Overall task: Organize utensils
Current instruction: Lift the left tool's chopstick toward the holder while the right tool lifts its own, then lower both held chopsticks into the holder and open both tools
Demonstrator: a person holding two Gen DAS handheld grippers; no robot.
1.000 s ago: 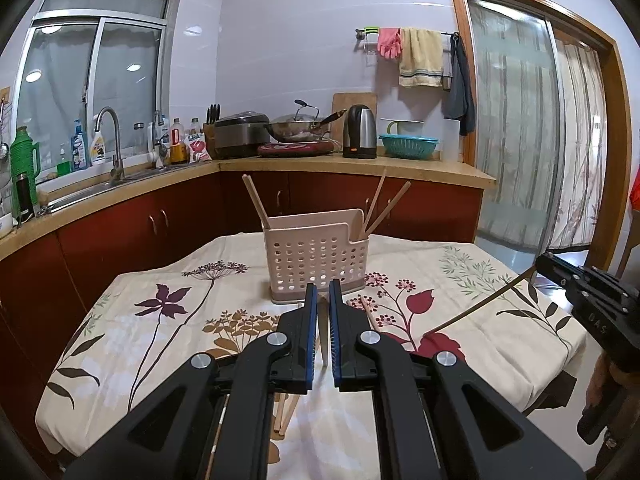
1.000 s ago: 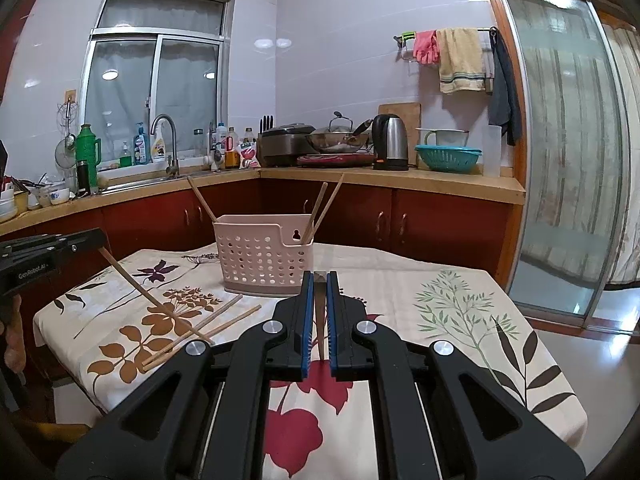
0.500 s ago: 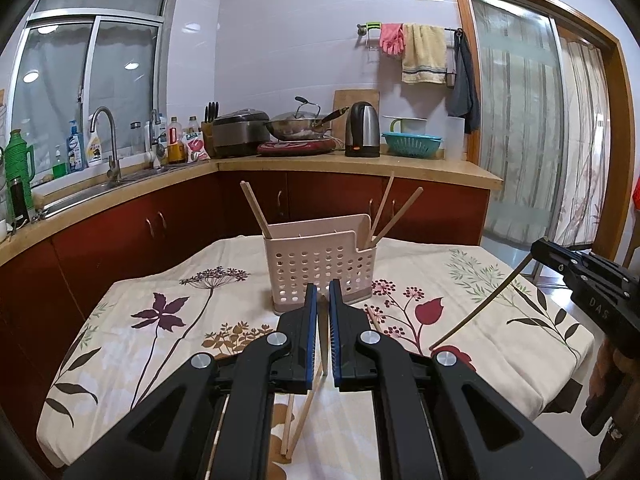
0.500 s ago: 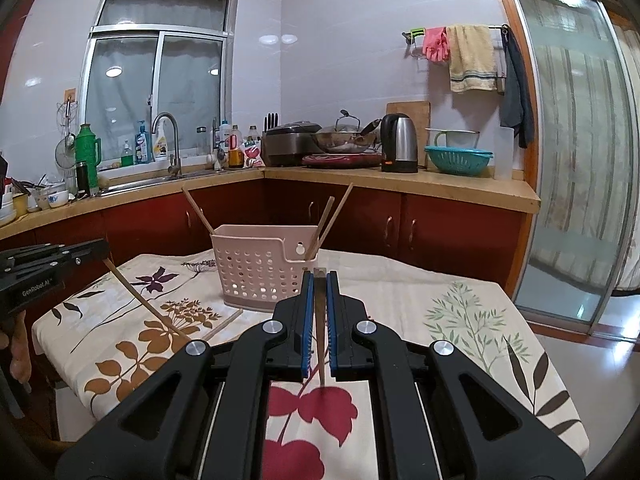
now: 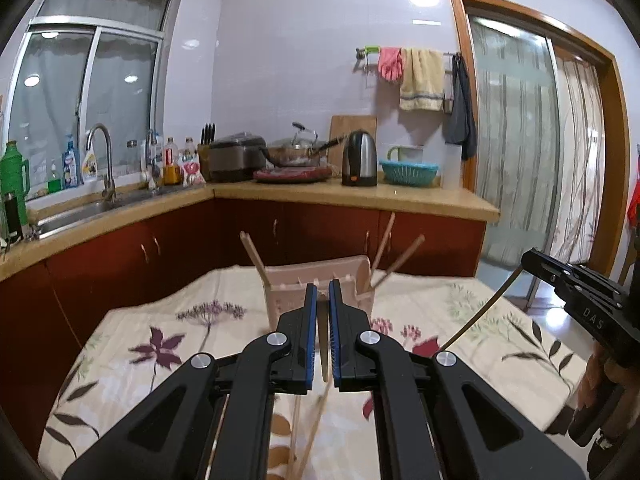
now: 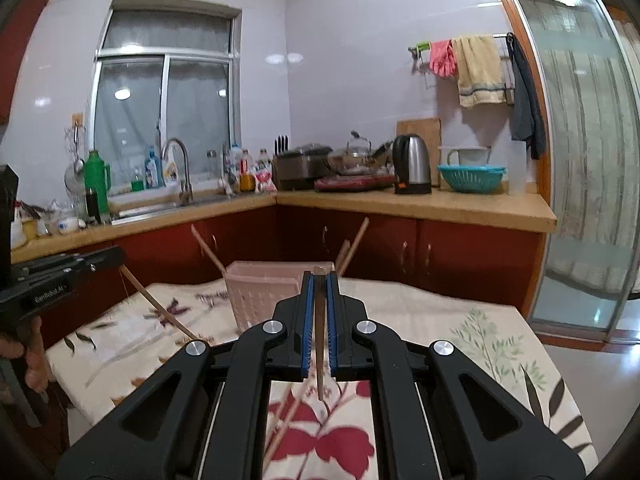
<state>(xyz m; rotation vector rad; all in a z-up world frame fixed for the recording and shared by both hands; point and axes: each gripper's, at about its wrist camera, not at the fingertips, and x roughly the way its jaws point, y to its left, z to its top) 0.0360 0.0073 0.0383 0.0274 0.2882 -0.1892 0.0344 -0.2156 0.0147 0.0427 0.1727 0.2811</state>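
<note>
A pink perforated utensil basket (image 5: pixel 280 300) (image 6: pixel 260 296) stands on the floral tablecloth (image 5: pixel 160 344), with three chopsticks (image 5: pixel 400 260) leaning out of it. My left gripper (image 5: pixel 323 288) is shut on a wooden chopstick (image 5: pixel 322 360) that hangs down between its blue pads, just in front of the basket. My right gripper (image 6: pixel 319 278) is shut on another chopstick (image 6: pixel 319 360), level with the basket's rim. Each gripper shows in the other's view, the right gripper (image 5: pixel 532 260) and the left gripper (image 6: pixel 112 258), with its chopstick slanting down.
Loose chopsticks (image 5: pixel 312 432) (image 6: pixel 288 420) lie on the cloth under the grippers. Behind the table runs a counter (image 6: pixel 440 208) with a kettle, cooker, blue colander and sink. A glass sliding door (image 5: pixel 520 152) is on the right. A person's hand (image 6: pixel 32 360) holds the left gripper.
Both grippers have risen and closed in on the basket, each still shut on its chopstick. The chopstick ends have lifted off the cloth.
</note>
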